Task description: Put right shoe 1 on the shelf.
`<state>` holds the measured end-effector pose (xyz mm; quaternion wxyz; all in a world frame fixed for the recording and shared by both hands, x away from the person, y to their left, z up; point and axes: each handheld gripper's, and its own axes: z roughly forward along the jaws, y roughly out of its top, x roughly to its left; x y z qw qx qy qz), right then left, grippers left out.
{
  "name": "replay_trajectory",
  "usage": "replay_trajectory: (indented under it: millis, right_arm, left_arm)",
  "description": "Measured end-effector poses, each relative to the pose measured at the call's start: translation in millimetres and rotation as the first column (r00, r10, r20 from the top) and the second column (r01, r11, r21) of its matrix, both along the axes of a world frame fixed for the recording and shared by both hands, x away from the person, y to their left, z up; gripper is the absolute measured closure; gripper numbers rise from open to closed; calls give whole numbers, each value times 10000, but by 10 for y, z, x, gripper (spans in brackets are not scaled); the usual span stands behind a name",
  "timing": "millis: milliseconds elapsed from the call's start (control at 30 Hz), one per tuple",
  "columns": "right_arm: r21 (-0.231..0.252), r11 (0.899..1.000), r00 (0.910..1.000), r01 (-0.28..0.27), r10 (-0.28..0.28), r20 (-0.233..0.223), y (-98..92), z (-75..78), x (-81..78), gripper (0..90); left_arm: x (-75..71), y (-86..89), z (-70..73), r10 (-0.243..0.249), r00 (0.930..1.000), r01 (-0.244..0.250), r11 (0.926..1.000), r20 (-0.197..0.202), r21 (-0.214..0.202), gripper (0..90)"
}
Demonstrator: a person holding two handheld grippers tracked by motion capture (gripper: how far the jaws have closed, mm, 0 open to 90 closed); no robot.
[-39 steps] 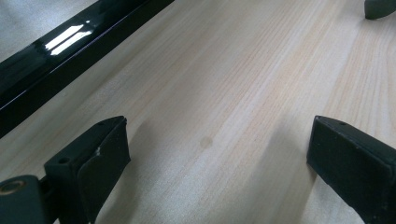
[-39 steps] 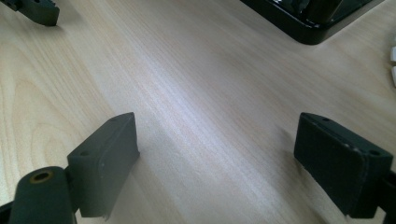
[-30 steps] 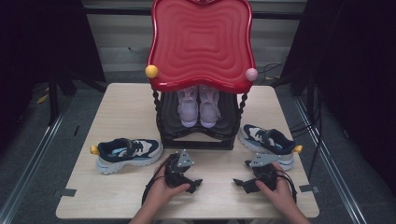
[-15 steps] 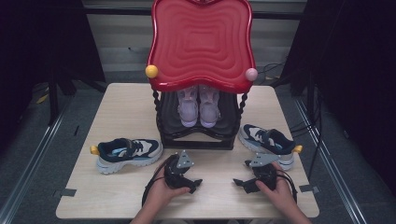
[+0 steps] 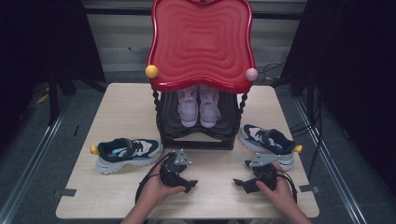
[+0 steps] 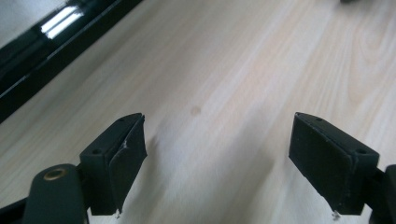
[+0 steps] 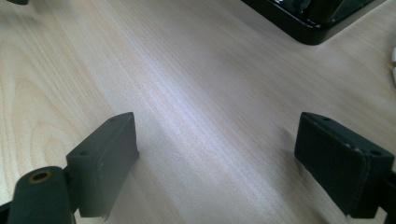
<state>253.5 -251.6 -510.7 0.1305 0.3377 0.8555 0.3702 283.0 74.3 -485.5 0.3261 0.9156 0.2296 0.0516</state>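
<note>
On the light wooden table [image 5: 121,107], my left gripper [image 5: 189,180] rests low near the front edge, held in a hand. Its jaws stand apart over bare wood [image 6: 217,135] and have just been closing, with nothing between them. My right gripper [image 5: 240,183] lies a little to its right, in the other hand. It is open above bare tabletop [image 7: 217,135] and holds nothing. One navy and white sneaker [image 5: 126,153] lies left of the left gripper. Its mate [image 5: 268,140] lies behind the right gripper.
A shoe rack with a wavy red top [image 5: 201,42] and a glossy black base [image 5: 196,140] stands mid-table. A pale pink pair of shoes [image 5: 198,109] sits on its lower shelf. A corner of the base [image 7: 317,18] lies ahead of my right gripper.
</note>
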Motion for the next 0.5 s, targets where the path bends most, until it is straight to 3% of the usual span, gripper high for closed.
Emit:
replay_trajectory:
  millis: [67, 133, 200, 500]
  right_arm:
    - [5, 10000, 10000, 11, -11, -9, 0, 0, -1, 125]
    - [2, 10000, 10000, 2, -2, -1, 0, 0, 0, 125]
    - [2, 10000, 10000, 2, -2, 0, 0, 0, 0, 125]
    - [4, 10000, 10000, 1, -1, 0, 0, 0, 0, 125]
  left_arm:
    - [9, 33, 32, -113, 9999, 113, 9998, 9, 132, 183]
    - [10, 55, 57, 4, 10000, -4, 10000, -93, -59, 186]
    - [28, 89, 99, -11, 10000, 12, 9997, -55, 236, 195]
    - [81, 184, 255, -61, 9998, 68, 9991, -162, 425, 204]
